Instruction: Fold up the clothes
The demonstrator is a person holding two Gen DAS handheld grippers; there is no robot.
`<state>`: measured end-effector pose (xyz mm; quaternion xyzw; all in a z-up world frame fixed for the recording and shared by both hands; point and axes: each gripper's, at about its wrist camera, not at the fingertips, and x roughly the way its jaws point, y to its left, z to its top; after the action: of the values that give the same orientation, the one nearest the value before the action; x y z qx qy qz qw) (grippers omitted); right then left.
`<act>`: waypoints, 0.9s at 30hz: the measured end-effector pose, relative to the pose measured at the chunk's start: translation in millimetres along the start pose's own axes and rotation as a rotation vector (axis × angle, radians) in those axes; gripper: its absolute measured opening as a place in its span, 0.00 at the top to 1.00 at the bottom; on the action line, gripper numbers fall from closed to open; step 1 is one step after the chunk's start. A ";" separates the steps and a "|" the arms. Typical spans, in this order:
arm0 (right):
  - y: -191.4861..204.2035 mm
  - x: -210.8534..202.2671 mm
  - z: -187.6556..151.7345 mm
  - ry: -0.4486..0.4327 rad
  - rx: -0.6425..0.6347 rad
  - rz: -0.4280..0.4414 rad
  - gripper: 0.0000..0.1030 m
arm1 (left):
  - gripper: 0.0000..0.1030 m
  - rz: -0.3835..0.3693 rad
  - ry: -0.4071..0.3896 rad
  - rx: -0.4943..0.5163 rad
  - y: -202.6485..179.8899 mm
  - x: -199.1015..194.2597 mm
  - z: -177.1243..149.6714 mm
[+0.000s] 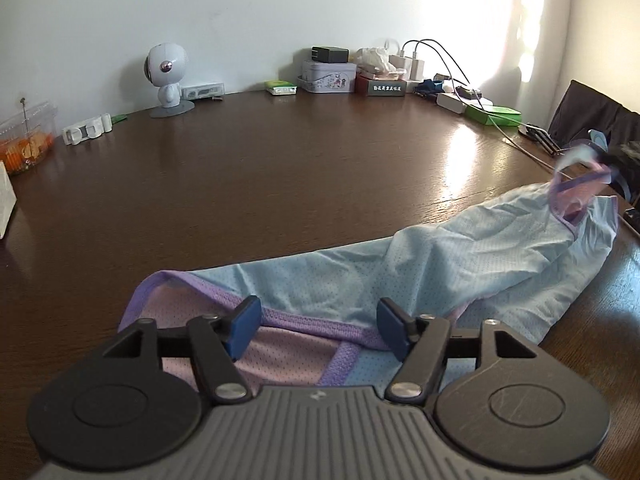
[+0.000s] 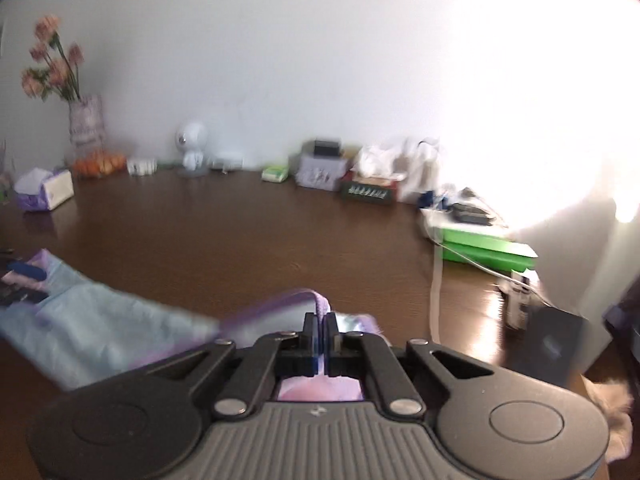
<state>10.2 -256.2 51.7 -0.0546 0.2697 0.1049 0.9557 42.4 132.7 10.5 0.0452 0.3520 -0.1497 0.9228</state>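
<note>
The light blue mesh garment with purple trim [image 1: 400, 276] lies crumpled on the dark brown wooden table [image 1: 260, 168]. The left gripper [image 1: 318, 330] stands wide open over the garment's purple edge, holding nothing. The right gripper [image 2: 324, 334] is closed tight on a purple hem at the garment's other end. I think this thin hem may slip out if it is pulled hard. Only the right wrist view shows this pinch clearly; the left wrist view shows the garment's whole length
</note>
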 end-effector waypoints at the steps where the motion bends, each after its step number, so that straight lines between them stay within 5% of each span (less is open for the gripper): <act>1: -5.8 -2.4 -12.8 0.023 0.030 -0.021 0.98 | 0.32 0.003 0.004 0.004 -1.0 0.3 0.1; 5: -23.9 -6.3 -50.5 0.124 0.135 -0.057 0.84 | 0.33 0.021 0.030 -0.039 -2.7 -6.4 12.1; 7: -25.2 -22.7 -48.4 0.077 0.190 -0.029 0.82 | 0.32 0.002 -0.013 -0.056 -7.9 -17.5 20.0; 9: -22.6 -37.4 -36.0 -0.004 0.234 0.021 0.70 | 0.28 -0.032 -0.051 -0.069 -17.1 -20.6 28.2; 12: -15.1 -13.9 -5.0 -0.050 0.259 0.095 0.71 | 0.27 -0.062 -0.025 -0.044 -38.2 -3.6 32.9; 16: 4.5 59.7 8.1 0.106 0.244 0.143 0.82 | 0.27 -0.013 0.053 0.002 -53.1 9.3 19.5; 19: 10.1 65.6 -9.8 0.164 0.194 0.144 0.84 | 0.26 0.018 0.065 0.003 -54.8 7.6 6.3; 22: -1.9 42.3 -25.2 0.172 0.220 0.101 0.76 | 0.25 0.015 0.071 0.011 -57.1 4.2 4.0; 25: -10.5 4.3 -27.8 0.076 0.205 0.026 0.67 | 0.25 -0.019 0.070 -0.019 -57.2 -4.0 7.8; 27: -19.2 -13.7 -36.6 0.050 0.285 -0.041 0.53 | 0.24 -0.054 0.054 -0.039 -57.4 -10.3 9.3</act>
<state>-15.2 -283.1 28.8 0.0736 0.3044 0.0446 0.9486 23.3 78.8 25.5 0.0217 0.3810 -0.1666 0.9092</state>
